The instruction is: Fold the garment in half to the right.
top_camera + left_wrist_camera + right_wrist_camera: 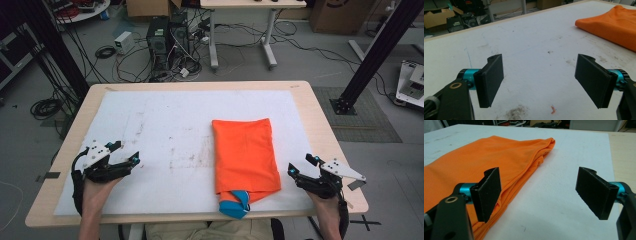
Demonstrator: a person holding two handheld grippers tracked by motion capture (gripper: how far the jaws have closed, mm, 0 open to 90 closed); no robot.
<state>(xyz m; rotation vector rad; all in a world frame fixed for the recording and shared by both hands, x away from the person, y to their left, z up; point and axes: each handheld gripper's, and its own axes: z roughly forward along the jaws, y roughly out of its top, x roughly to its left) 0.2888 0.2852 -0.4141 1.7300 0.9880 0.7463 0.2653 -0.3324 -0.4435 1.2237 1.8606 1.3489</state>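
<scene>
Black jaws of my right gripper [537,197] stand wide apart with nothing between them, and the folded orange shirt [486,167] lies just beside its left jaw, so I can slip under that long edge easily. From above, the shirt [245,152] rests on the white mat [160,125], a bit right of the middle, with a blue bit [236,202] poking out at the near end (maybe a collar, I can't tell). My left gripper [131,153] waits well apart from the cloth, jaws wide too and holding nothing, because it has nothing to grab yet.
</scene>
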